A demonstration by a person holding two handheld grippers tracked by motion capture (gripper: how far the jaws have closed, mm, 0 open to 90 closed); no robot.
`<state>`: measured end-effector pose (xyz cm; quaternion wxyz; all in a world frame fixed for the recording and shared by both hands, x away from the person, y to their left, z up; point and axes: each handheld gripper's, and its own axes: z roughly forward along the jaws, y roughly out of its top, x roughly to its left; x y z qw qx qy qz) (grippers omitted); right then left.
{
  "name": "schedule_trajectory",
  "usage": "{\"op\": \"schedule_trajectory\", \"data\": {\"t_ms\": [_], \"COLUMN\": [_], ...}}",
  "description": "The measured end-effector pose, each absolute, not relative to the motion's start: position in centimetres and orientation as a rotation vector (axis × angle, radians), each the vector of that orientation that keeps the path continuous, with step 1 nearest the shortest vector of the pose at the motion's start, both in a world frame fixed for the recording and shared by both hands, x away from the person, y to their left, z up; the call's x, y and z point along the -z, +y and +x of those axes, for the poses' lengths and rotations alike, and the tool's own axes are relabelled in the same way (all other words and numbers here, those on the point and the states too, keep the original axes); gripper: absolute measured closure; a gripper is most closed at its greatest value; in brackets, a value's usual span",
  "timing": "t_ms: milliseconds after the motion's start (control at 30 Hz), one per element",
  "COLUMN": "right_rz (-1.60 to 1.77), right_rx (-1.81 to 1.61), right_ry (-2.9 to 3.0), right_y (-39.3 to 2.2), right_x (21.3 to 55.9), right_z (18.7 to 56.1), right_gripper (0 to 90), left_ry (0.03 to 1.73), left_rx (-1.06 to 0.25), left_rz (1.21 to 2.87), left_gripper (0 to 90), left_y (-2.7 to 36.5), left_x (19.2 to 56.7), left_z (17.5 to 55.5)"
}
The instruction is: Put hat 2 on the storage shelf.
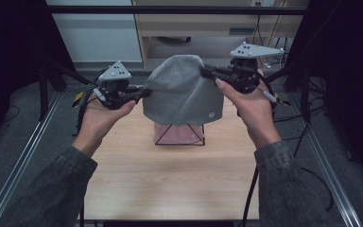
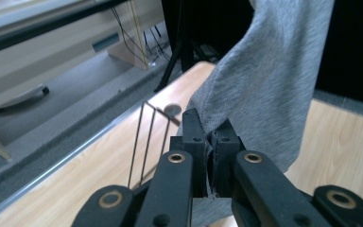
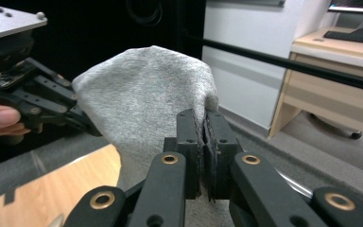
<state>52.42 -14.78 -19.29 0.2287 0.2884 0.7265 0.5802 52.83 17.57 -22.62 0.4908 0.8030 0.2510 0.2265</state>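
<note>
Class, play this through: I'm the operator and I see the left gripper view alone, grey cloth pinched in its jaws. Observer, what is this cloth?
Observer: The high view shows a grey knit hat, held up by two opposite edges.
Operator: What holds the far edge?
Observer: The right gripper, shut on the fabric.
Operator: I see thin wires on the table. What are they?
Observer: A black wire stand with something pink inside it, showing below the hat's hem.
Operator: Any marking on the hat?
Observer: A small round badge low on the side facing the person.
</note>
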Motion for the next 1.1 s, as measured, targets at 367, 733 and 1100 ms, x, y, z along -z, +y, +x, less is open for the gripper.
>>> {"op": "schedule_trajectory", "data": {"t_ms": [367, 733, 1100], "right_rz": [0.86, 0.91, 0.927], "right_rx": [-1.575, -1.55, -1.49], "right_ry": [1.915, 1.908, 1.93], "right_y": [-14.9, -14.9, -14.5], "right_x": [18.9, 20.8, 23.1], "right_z": [56.5, 59.7, 62.6], "right_gripper": [86.3, 86.2, 86.2], "left_ry": [0.666, 0.71, 0.748], "left_rx": [-0.592, -0.631, -0.637], "left_rz": [1.883, 1.899, 1.903], "left_gripper": [87.5, 87.5, 87.4], "left_y": [16.9, 16.2, 16.0], "left_x": [21.5, 23.0, 25.1], "left_z": [56.5, 59.3, 62.0]}}
